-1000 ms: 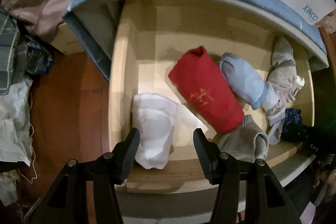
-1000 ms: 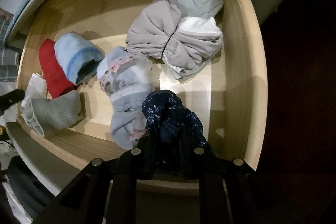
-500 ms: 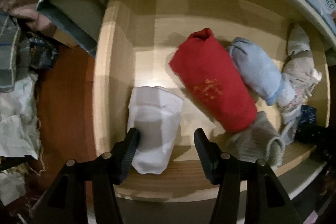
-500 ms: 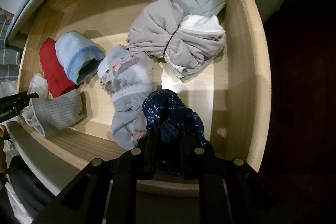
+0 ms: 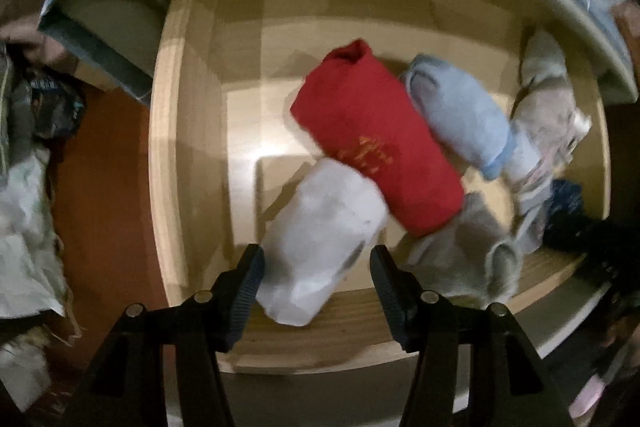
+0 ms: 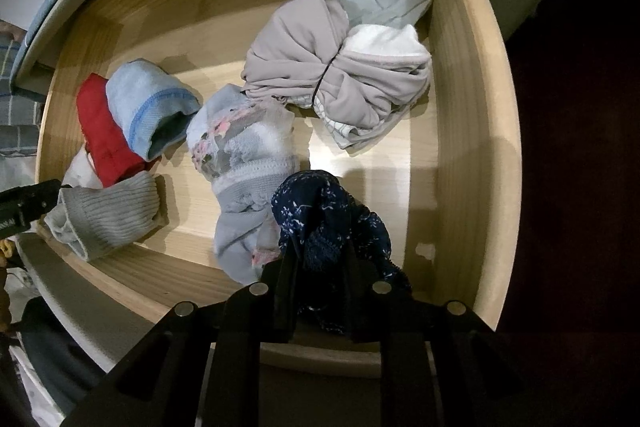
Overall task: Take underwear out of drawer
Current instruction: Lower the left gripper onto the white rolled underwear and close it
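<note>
The left gripper (image 5: 316, 263) gaped around a white roll (image 5: 320, 243) touching a red roll (image 5: 376, 143); the right gripper (image 6: 320, 259) clenched navy underwear (image 6: 320, 211) beside floral underwear (image 6: 240, 147).

Open wooden drawer (image 6: 460, 131) holds rolled and bundled underwear. Along the left half: white roll (image 5: 320, 243), tilted, near the front edge; red roll (image 5: 376, 143) and light-blue roll (image 6: 148, 103) side by side; grey ribbed roll (image 6: 108, 215) at the front edge. Centre: floral lace bundle (image 6: 240, 155). Right rear corner: beige-grey bundle (image 6: 332, 67). Front right: navy patterned pair (image 6: 328, 215), bunched.
</note>
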Demonstrator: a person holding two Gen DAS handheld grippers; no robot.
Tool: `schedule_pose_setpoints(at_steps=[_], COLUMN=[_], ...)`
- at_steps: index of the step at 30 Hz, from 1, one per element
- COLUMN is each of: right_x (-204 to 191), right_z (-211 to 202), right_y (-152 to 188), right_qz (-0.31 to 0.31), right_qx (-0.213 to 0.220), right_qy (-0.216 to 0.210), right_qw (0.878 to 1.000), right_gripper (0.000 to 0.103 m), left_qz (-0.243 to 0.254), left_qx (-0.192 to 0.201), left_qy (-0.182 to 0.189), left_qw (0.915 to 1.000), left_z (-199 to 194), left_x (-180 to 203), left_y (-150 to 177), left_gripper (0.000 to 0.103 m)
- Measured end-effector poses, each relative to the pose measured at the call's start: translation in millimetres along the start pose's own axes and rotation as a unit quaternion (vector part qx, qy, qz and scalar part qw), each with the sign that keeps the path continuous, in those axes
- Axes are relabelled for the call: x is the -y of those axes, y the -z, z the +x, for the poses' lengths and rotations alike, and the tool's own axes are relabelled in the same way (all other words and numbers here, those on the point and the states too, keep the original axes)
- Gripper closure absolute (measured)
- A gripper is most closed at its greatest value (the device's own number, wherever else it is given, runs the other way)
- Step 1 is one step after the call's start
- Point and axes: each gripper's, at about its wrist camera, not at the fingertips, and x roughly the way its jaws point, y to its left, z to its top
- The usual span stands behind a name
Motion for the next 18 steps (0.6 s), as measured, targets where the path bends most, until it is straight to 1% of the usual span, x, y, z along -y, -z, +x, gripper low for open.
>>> schedule_pose_setpoints(at_steps=[4,9,12,16,18], right_x=[0.0,0.4,0.2,-0.8,-0.9], right_z=[-0.5,-0.2,-0.1,0.6,0.8], right_y=[-0.2,-0.8,-1.0,-1.5,-1.6], right_qz=[0.001,0.002,0.0,-0.002,-0.002], right_qx=[-0.001,-0.002,-0.003,-0.004,-0.005], right_qy=[-0.001,-0.002,-0.002,0.0,-0.001], right_qw=[1.0,1.0,1.0,1.0,1.0], right_gripper=[0.086,0.086,0.086,0.086,0.086], left_qz=[0.033,0.038,0.035,0.03,0.031], left_qx=[-0.023,-0.031,-0.032,-0.022,-0.016], left_qy=[-0.022,-0.037,-0.037,-0.036,-0.039], left_qw=[0.9989,0.9981,0.9982,0.9986,0.9986], left_z=[12.6,24.7,26.7,27.1,26.4], left_x=[3.7,12.5,11.9,6.1,5.3], left_y=[0.5,-5.0,-8.2,-8.1,-6.4], left_gripper=[0.047,0.047,0.047,0.047,0.05])
